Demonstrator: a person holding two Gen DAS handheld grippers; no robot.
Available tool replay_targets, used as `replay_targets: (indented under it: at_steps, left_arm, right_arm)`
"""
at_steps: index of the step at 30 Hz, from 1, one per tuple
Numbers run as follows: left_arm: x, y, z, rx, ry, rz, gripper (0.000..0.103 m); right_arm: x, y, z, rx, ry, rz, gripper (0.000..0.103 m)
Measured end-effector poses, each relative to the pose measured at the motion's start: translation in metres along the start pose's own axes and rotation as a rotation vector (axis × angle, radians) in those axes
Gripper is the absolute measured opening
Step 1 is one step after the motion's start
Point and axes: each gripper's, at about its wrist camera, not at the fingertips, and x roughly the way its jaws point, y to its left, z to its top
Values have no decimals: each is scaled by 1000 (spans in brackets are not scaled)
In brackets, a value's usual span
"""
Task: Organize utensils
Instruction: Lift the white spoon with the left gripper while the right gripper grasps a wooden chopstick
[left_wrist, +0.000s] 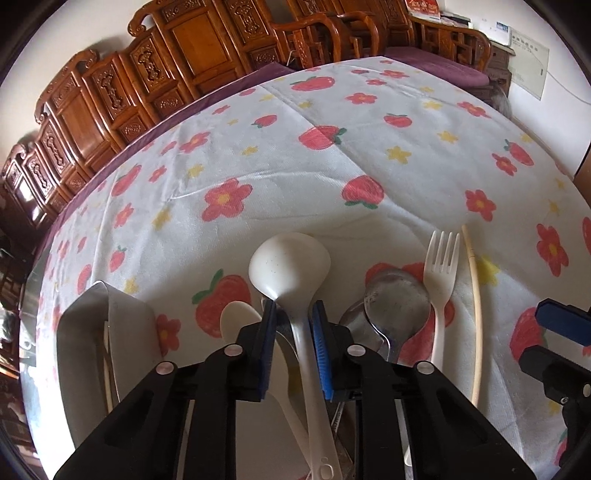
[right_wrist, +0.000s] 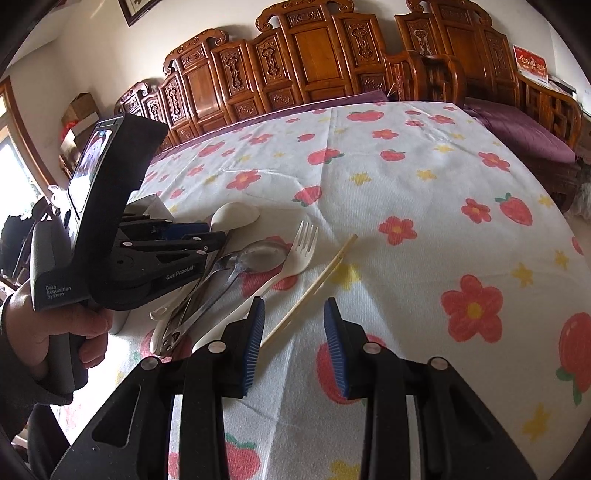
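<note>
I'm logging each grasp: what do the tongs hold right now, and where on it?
Left tongs straddle the white ladle at its handle, just below the bowl; contact unclear. Right tongs hold nothing.

Legible markings, right wrist view:

- Left gripper (right_wrist: 207, 236), black side plate: "GenRobot.AI" in light lettering.
- Same gripper, grey handle housing above the person's hand (right_wrist: 55, 332): "Data Acquisition System", three lines, white.

The red sign (right_wrist: 530, 64) by the far wall carries gold characters, too small to read.
</note>
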Motion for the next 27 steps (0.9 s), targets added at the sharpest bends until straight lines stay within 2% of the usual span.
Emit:
replay_targets:
  at_steps: [11,21,27]
  left_arm:
    - [-13,2,-3,-5,-39,-55,2]
    - [-40,8,-15,-58,-90,-125,1]
    - [-74,19,-29,-105,-146,-158,1]
  right_arm:
    - [1,2,1,2,-1,1,36]
    - [4,2,-2,3,12,-10,36]
    - [12,3,-5,12,36,-11,36]
